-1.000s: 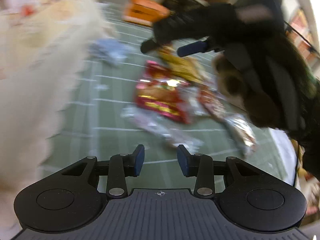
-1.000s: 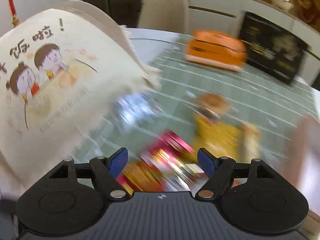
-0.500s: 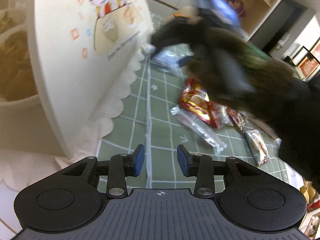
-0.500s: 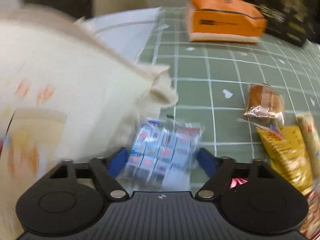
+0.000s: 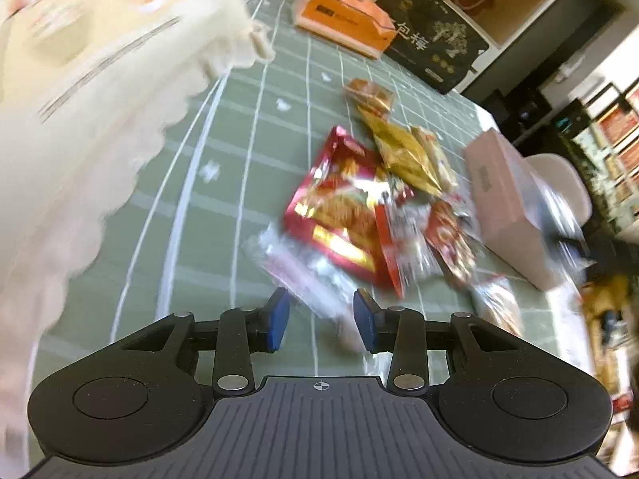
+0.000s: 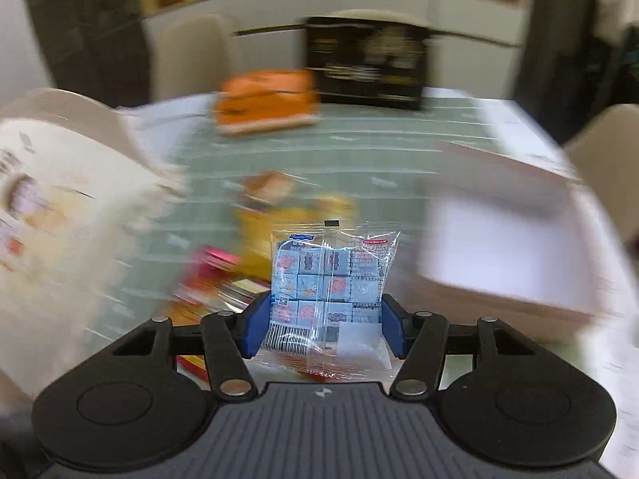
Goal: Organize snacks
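Note:
My right gripper [image 6: 324, 327] is shut on a clear pack of small blue cartoon cubes [image 6: 327, 279], held up off the table, both blue pads pressing its sides. My left gripper [image 5: 321, 319] stands open with nothing between its fingers, hovering over the near end of a clear wrapped packet [image 5: 303, 267]. Just beyond lies the snack pile: a red bag [image 5: 339, 207], a yellow bag [image 5: 403, 155], a brown pastry packet [image 5: 369, 94] and small wrapped pieces [image 5: 451, 231]. A cream paper bag with cartoon print [image 5: 100, 99] fills the left side and shows blurred as the cream paper bag [image 6: 60, 219] in the right wrist view.
A green grid tablecloth [image 5: 239, 151] covers the table. A pink box [image 5: 507, 207] lies to the right of the pile. An orange box [image 5: 343, 20] and a black box [image 5: 435, 48] stand at the far edge. Chairs and shelves lie beyond.
My right gripper closed on the blue cube pack beside the cream bag and lifted it away to the right. The left wrist view swung from the bag to the snack pile; the other hand left it.

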`<state>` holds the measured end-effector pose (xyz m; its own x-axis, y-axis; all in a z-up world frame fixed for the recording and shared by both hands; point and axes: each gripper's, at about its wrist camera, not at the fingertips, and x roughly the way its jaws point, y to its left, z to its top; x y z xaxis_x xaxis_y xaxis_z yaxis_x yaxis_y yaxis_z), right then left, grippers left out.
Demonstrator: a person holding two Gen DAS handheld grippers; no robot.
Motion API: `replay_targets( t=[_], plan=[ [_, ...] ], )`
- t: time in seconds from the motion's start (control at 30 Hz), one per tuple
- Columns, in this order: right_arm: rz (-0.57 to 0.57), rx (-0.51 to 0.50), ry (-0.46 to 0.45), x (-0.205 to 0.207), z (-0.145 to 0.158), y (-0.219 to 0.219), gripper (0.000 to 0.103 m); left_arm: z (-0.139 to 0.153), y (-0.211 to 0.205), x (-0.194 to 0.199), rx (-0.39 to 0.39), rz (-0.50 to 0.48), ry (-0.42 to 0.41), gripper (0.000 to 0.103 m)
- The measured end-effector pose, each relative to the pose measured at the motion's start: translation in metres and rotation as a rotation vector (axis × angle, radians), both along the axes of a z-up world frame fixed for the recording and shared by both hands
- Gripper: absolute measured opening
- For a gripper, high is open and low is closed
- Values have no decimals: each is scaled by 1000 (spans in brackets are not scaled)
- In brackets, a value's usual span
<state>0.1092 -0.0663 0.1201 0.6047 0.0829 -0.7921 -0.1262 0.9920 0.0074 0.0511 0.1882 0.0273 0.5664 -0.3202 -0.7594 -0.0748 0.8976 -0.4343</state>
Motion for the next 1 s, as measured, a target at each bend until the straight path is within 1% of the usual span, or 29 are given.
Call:
replay_targets(
  t=[0.03, 0.1, 0.2, 0.23, 0.27, 0.33, 0.4, 0.5, 0.53, 0.57, 0.63, 0.67, 0.7, 0.73, 0.77, 0.9, 0.93, 1.0],
  plan=[
    [-32, -17, 7, -12, -5, -16, 58, -1, -5, 4, 28, -13, -19, 40],
    [-93, -22, 33, -34, -16, -45, 58, -1, -23, 12, 87, -75, -55, 41],
    [-178, -5, 67, -65, -35, -83, 58, 0, -59, 12, 208, -266, -113, 42],
    [-199, 2, 73, -75, -40, -94, 58, 1, -71, 6, 245, -350, -138, 42],
    [-213, 5, 76, -82, -45, -102, 58, 1, -77, 0, 266, -413, -154, 43],
    [-228, 1, 82, -91, -57, -112, 58, 2, -85, -18, 323, -512, -180, 44],
    [-229, -18, 83, -94, -70, -113, 58, 6, -84, -31, 377, -539, -165, 45],
    [-229, -15, 79, -94, -88, -110, 58, 13, -75, -45, 475, -522, -143, 44],
    [-228, -3, 77, -96, -91, -109, 59, 15, -72, -45, 480, -502, -127, 40],
    [-232, 11, 71, -97, -96, -109, 61, 18, -67, -45, 453, -477, -110, 41],
    [-245, 29, 53, -98, -102, -107, 67, 21, -59, -40, 344, -456, -83, 41],
    [-248, 33, 40, -98, -103, -105, 68, 21, -60, -38, 323, -459, -68, 42],
    [-248, 41, 34, -100, -103, -107, 71, 18, -62, -37, 337, -471, -58, 43],
    [-250, 46, 30, -101, -103, -108, 71, 16, -66, -40, 374, -490, -70, 42],
    [-249, 48, 29, -102, -104, -108, 71, 15, -69, -41, 394, -510, -71, 43],
    [-237, 70, 32, -111, -97, -113, 71, 9, -78, -45, 388, -595, -64, 46],
    [-236, 73, 21, -115, -93, -114, 71, 6, -79, -45, 391, -599, -63, 48],
    [-212, 58, -23, -124, -82, -111, 72, 3, -82, -44, 404, -594, -96, 47]
  ],
)
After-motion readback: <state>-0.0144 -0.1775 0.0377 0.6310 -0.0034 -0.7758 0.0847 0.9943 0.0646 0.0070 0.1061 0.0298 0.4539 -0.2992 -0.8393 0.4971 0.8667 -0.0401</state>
